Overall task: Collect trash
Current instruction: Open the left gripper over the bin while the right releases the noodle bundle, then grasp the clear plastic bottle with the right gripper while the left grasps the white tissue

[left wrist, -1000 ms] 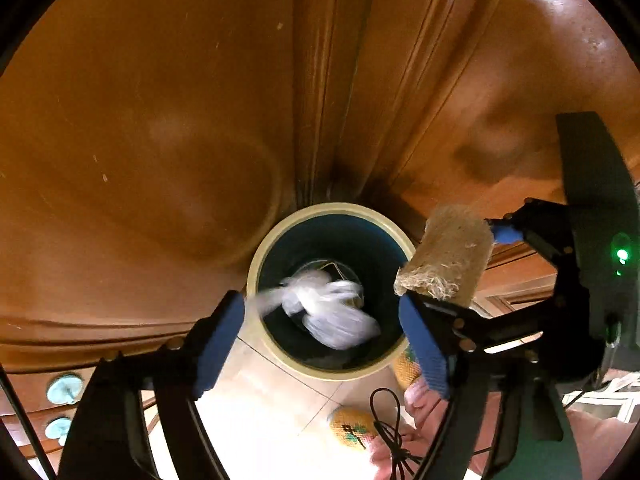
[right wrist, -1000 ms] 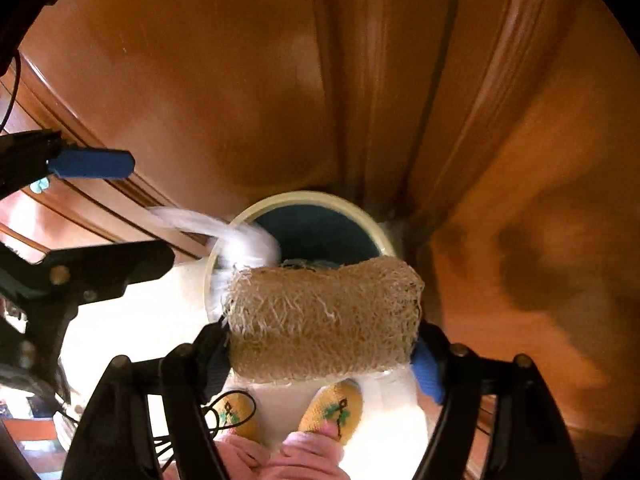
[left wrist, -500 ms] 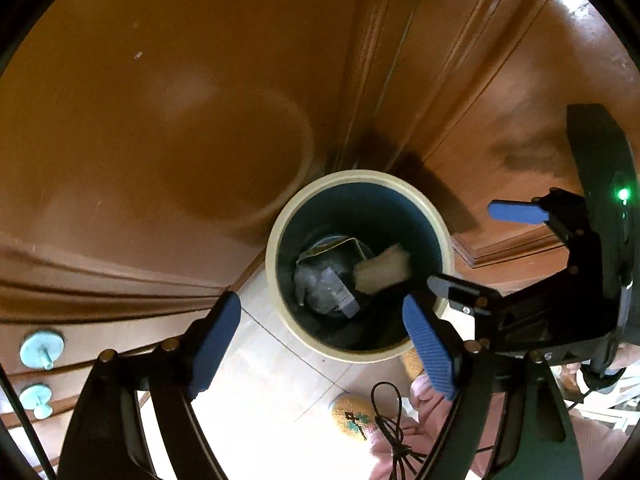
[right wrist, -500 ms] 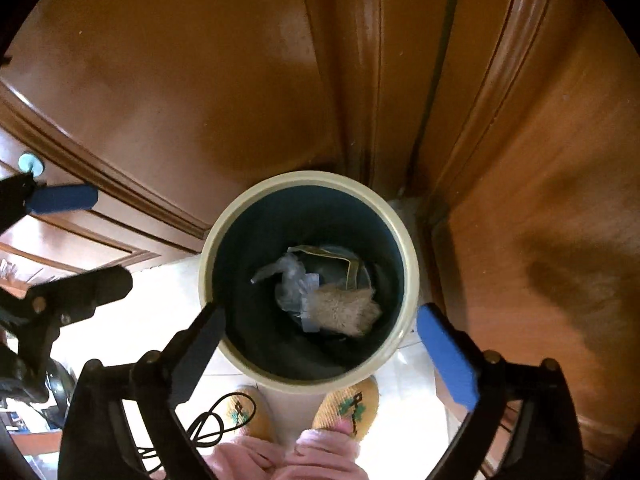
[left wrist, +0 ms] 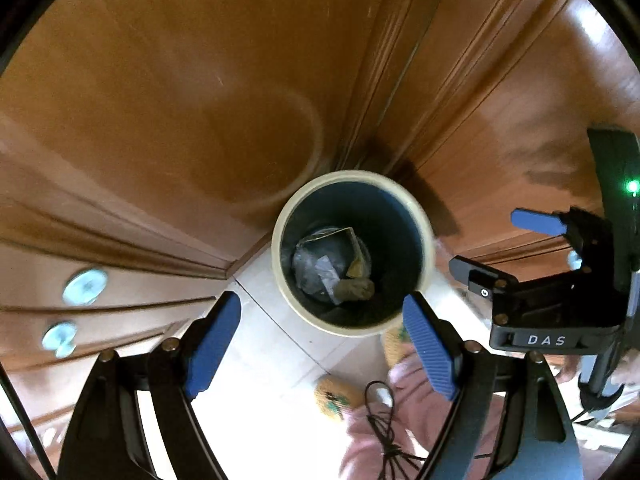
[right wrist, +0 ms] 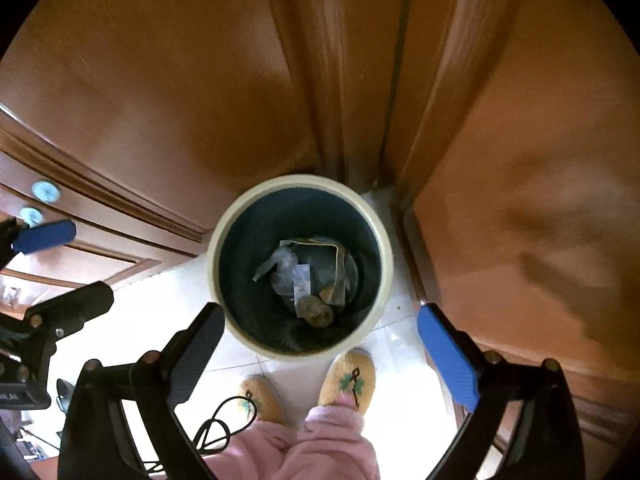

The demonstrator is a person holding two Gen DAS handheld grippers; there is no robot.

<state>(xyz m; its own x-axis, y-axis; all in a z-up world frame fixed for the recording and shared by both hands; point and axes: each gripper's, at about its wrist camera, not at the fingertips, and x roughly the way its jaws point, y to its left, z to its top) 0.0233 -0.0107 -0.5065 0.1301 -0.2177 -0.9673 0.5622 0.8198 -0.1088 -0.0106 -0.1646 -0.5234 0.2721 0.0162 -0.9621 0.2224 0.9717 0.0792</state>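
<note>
Above the round waste bin [right wrist: 300, 268], both tools are held apart: the left hand-held gripper [left wrist: 320, 356] and the right hand-held gripper [right wrist: 320, 352] are each spread wide, and nothing is gripped by either. The trash is seen at the bottom of the bin: a crumpled clear plastic bag [right wrist: 286, 276], a flat packet with a yellowish edge [right wrist: 340, 276] and a coarse, fibrous loofah-like scrubber [right wrist: 318, 314]. The drop appears to be done, so this part of the task is judged finished.

Trouble could be caused by the black cable [right wrist: 224, 420] looped on the tiled floor [right wrist: 160, 292] beside the slippers [right wrist: 348, 380]; it could be snagged or stepped on as the person turns away. The bin could also be tipped if its cream rim is clipped by a lowered finger.

The bin is smooth, dark inside and pale at the lip. Glossy, moulded wooden cabinet doors [right wrist: 160, 100] are set behind it.
</note>
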